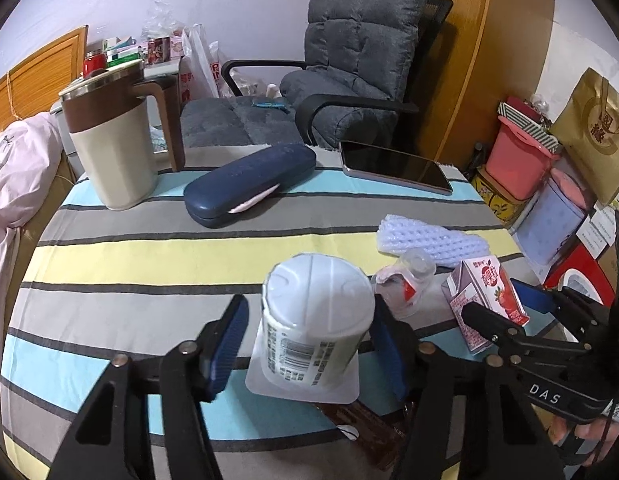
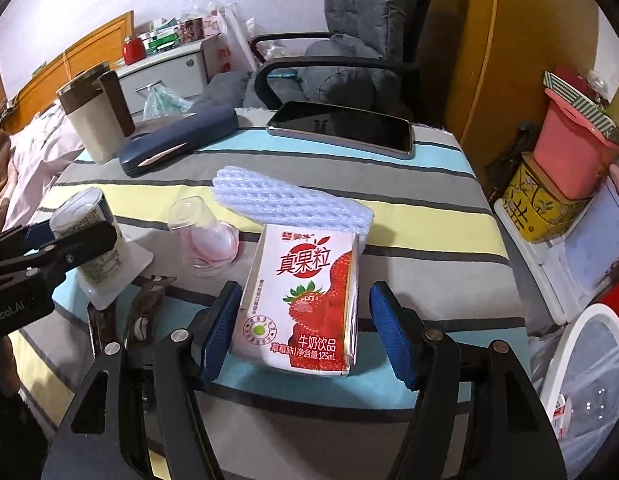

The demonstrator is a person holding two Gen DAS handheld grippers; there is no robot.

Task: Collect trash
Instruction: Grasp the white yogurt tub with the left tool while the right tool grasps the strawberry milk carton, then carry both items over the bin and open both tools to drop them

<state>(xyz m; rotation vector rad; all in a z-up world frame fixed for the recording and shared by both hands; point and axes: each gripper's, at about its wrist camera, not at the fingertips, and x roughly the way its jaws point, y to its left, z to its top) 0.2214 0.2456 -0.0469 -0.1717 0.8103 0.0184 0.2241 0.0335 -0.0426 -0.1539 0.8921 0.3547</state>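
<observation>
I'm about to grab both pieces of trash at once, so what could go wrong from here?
1. The upside-down yogurt cup sits between the left tongs with a gap at the left pad; an uneven squeeze could tip it.
2. The strawberry milk carton stands loose in the right tongs; it may topple against the foam netting.
3. The clear plastic cup lying between them could get knocked.

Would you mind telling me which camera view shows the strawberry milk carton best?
The right wrist view: the strawberry milk carton stands upright in the centre, its printed front fully readable, between the open pads of the right tool. The left wrist view shows it only small, off to the right, partly behind the right tool's finger.
</observation>
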